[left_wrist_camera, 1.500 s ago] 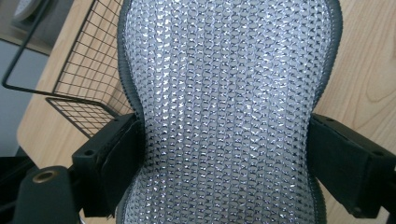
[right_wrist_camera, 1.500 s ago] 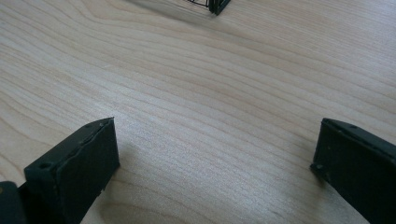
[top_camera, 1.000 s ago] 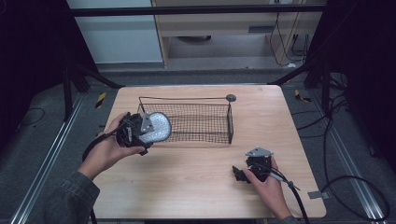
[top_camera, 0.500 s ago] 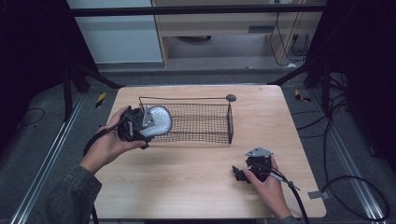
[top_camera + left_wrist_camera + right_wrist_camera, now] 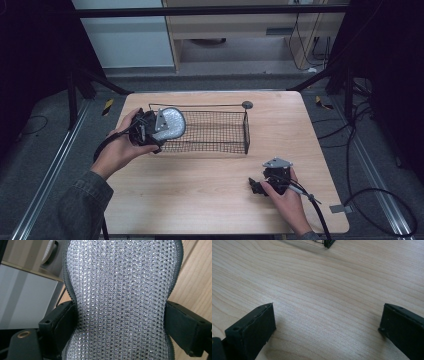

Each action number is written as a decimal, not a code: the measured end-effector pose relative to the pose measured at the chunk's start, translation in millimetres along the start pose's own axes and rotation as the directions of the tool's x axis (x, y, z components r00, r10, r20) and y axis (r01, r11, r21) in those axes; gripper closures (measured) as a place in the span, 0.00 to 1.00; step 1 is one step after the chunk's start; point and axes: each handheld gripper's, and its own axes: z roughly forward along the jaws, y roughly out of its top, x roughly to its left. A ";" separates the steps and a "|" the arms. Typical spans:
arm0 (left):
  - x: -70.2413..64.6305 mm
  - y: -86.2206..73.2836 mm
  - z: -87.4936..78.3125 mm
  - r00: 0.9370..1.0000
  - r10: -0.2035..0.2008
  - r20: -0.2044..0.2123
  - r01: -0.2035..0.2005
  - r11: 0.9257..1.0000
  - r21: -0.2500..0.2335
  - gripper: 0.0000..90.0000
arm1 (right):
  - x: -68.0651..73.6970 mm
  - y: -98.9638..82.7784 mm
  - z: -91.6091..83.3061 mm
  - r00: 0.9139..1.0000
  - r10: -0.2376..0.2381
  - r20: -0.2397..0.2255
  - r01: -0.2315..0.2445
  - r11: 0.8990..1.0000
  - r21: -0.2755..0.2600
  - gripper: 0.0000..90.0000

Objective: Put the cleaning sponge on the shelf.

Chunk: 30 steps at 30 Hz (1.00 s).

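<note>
Left claw [image 5: 159, 131] clamping silver mesh pad [image 5: 170, 124] over wire basket [image 5: 215, 131], right claw [image 5: 257, 186] wide on wooden table [image 5: 200, 180]

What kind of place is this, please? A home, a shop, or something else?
Most likely a lab or a workshop set up for recording, not a home. A bare wooden table stands between dark curtains, cables lie on the grey floor, and a person works with hand-held grippers beside a wire basket.
</note>
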 end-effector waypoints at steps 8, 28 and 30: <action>4.8 2.5 1.8 1.000 -0.005 0.006 0.005 1.000 -0.004 0.14 | 0.3 0.2 0.1 1.000 0.004 0.000 -0.004 1.000 0.000 0.00; 12.5 12.3 11.8 1.000 0.012 -0.003 -0.013 1.000 -0.018 0.14 | 0.1 0.3 0.1 1.000 0.002 0.000 -0.002 1.000 0.000 0.00; 13.3 12.2 14.9 1.000 0.016 -0.001 -0.016 1.000 -0.015 0.14 | 0.1 0.3 0.1 1.000 0.002 -0.001 -0.002 1.000 0.001 0.00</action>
